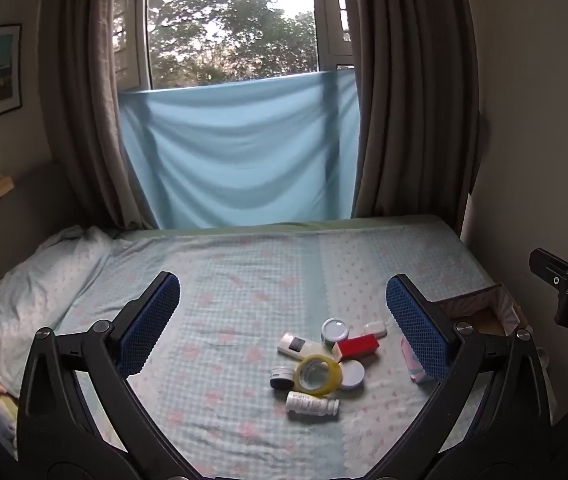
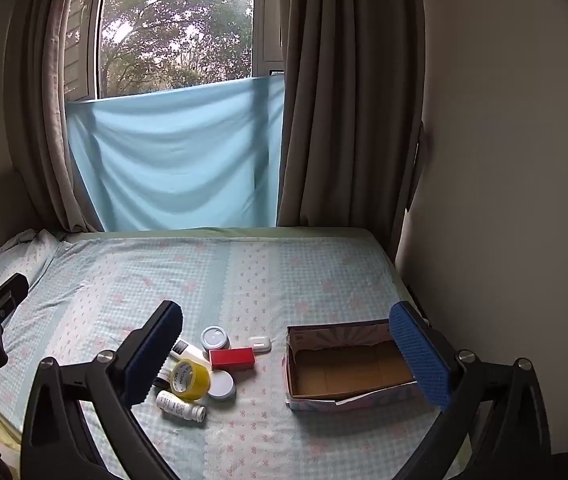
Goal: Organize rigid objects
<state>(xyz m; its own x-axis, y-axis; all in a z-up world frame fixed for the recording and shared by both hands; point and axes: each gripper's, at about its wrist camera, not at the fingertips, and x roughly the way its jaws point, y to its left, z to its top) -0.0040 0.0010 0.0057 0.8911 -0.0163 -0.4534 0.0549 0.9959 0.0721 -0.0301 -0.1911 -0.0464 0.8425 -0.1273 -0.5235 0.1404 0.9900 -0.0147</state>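
Observation:
A cluster of small items lies on the bed: a yellow tape roll (image 1: 318, 374) (image 2: 190, 379), a red box (image 1: 356, 346) (image 2: 232, 358), a white bottle on its side (image 1: 311, 403) (image 2: 180, 402), a round tin (image 1: 335, 330) (image 2: 215, 338), a white lid (image 1: 351, 374) (image 2: 221, 385), a white earbud case (image 1: 376, 329) (image 2: 260, 344) and a white tube (image 1: 298, 346). An open, empty cardboard box (image 2: 348, 372) sits to their right. My left gripper (image 1: 284, 328) is open above the bed, holding nothing. My right gripper (image 2: 284, 354) is open, holding nothing.
The bed (image 2: 244, 272) has a checked floral sheet. A pillow (image 1: 36, 292) lies at the left. Curtains and a blue cloth (image 1: 240, 152) hang at the window behind. A wall (image 2: 504, 200) borders the bed on the right.

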